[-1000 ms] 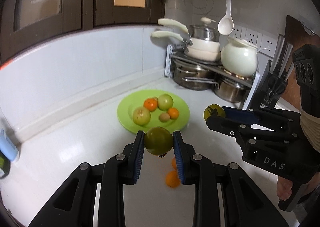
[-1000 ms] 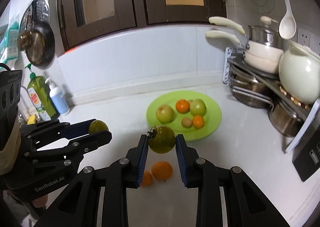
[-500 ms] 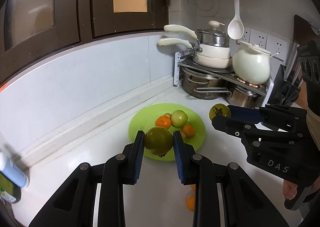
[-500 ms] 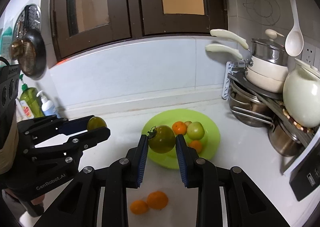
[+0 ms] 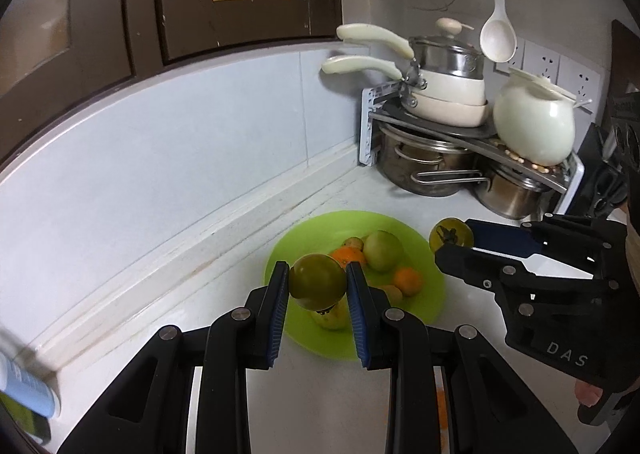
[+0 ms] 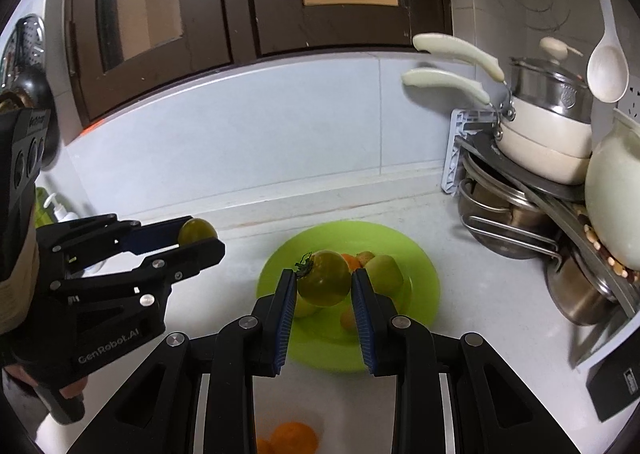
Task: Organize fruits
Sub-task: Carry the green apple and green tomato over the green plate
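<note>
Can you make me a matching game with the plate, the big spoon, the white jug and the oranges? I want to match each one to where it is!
Things:
1. green plate
2. white spoon
3. white jug
4. two oranges

Places:
A. hanging on the wall
B. on the counter, near the camera
C. on the pot rack
D. under both held tomatoes

Pairs: 1-D, 2-A, 3-C, 4-B

The plate [image 6: 424, 294] sits on the counter [image 6: 480, 374] with several fruits in it, and a rack of pots [image 6: 520, 222] stands to its right by the far wall. Two oranges [image 6: 292, 436] lie on the counter nearer than the plate. Each gripper holds a tomato above the plate's near side, the left gripper [image 5: 318, 290] left of the right gripper [image 6: 324, 290].
</note>
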Demonstrator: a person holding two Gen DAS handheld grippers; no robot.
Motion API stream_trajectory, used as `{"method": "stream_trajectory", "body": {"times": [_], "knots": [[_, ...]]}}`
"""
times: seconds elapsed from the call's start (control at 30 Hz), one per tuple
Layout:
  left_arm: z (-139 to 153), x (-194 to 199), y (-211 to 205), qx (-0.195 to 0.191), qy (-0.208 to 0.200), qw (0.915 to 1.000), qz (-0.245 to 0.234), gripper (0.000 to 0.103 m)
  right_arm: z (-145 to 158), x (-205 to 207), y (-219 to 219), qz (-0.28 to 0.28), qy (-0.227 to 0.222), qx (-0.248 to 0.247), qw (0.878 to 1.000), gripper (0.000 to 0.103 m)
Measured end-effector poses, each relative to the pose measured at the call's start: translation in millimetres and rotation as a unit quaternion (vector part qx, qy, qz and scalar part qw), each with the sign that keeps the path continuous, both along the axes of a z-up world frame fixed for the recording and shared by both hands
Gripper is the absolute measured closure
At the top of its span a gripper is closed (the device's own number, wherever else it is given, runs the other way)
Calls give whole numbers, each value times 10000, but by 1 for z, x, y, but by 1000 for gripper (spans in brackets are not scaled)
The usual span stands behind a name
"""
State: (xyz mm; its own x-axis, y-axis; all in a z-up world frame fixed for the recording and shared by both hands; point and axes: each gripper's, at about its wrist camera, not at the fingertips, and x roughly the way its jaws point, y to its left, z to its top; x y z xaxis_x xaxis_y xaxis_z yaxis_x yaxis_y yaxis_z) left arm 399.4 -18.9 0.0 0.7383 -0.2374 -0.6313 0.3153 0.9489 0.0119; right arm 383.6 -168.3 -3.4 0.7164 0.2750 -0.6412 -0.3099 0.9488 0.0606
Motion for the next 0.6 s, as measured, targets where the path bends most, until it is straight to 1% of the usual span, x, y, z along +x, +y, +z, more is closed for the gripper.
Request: {"method": "stream_trajectory", "body": {"times": [0.13,0.33,0.6], "knots": [[-11,24,0,-98,138,9999,-34,74,-8,17,0,-13,88,12,10000,73],[-31,54,-2,-90,299,9995,-58,74,-25,46,-1,-38,292,71,9995,73],[-57,82,-8,62,452,9988,-166,74,-53,67,-1,-45,582,83,9983,73]]}}
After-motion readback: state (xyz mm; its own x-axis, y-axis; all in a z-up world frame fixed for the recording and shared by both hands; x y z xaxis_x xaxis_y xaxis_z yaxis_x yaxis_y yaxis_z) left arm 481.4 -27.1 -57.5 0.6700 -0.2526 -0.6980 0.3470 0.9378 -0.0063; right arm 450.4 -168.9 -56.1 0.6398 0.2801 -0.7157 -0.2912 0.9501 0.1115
